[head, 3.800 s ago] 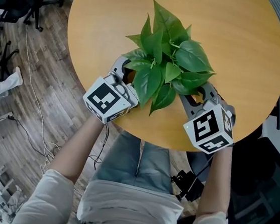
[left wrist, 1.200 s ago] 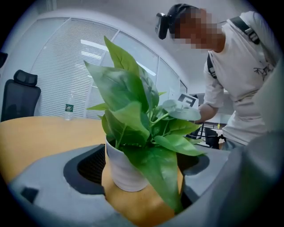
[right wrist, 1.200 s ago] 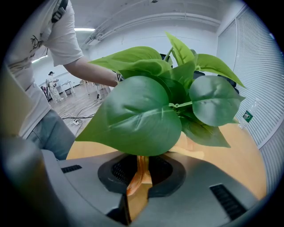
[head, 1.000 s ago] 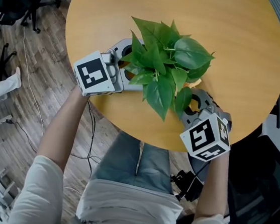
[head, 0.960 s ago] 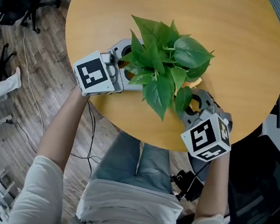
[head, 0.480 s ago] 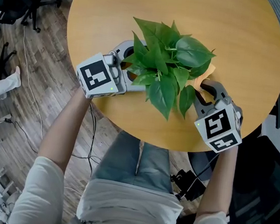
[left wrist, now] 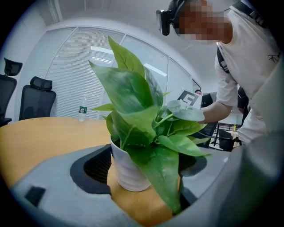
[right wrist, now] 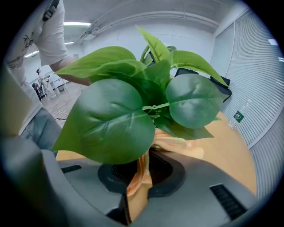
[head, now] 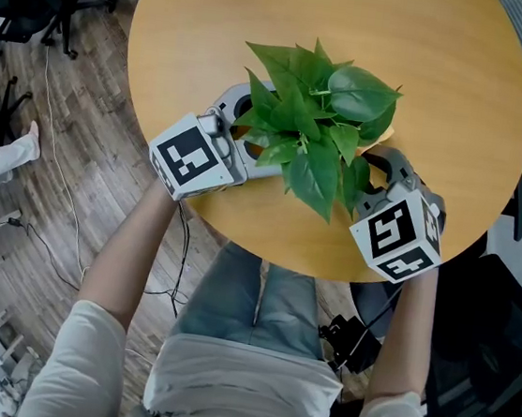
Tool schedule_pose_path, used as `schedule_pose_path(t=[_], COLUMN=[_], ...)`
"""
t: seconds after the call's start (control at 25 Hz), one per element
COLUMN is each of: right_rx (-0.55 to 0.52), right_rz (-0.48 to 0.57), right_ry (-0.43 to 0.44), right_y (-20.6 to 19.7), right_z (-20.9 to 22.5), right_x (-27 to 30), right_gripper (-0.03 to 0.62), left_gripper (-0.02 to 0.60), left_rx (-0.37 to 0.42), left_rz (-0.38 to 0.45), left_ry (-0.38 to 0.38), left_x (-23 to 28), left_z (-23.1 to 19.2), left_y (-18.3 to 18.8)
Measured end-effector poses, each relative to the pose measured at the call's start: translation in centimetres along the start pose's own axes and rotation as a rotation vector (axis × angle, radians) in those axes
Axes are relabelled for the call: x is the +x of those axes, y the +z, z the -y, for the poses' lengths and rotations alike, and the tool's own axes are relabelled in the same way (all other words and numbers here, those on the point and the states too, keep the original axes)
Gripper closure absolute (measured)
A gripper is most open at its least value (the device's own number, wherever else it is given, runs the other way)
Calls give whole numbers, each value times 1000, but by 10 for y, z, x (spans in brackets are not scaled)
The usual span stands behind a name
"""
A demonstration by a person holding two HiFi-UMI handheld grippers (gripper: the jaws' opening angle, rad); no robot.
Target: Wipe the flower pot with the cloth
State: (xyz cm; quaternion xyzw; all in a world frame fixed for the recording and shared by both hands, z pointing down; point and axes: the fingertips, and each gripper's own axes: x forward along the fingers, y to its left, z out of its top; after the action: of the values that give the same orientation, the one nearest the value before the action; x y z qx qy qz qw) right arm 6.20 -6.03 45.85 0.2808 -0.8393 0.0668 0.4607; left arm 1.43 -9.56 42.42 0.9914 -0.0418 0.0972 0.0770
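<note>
Left gripper point(head: 248, 121) jaws apart around flower pot point(left wrist: 126, 170), right gripper point(head: 379, 165) jaws pinching cloth point(right wrist: 138, 175), seemingly against pot, leaves point(head: 317, 96) overhanging

No legible text anywhere; bottle point(left wrist: 83, 113) label too small to read.

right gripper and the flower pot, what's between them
The orange cloth, pinched in the fingers of the right gripper, runs from them toward the flower pot under the leaves. The right gripper view shows it.
</note>
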Motion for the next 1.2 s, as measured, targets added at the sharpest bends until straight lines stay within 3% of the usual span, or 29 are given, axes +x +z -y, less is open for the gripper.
schedule_pose_path(t=[0.4, 1.2], right_rx=[-8, -15], right_rz=[2, 29], right_ry=[14, 30], right_y=[2, -8], right_z=[-8, -28], right_x=[-1, -1], right_gripper=[545, 545], left_gripper=[143, 143], left_rx=[-17, -85], left_rz=[-3, -39], left_ry=[72, 300], left_x=[0, 13], left_z=[-1, 5], left_y=[0, -7])
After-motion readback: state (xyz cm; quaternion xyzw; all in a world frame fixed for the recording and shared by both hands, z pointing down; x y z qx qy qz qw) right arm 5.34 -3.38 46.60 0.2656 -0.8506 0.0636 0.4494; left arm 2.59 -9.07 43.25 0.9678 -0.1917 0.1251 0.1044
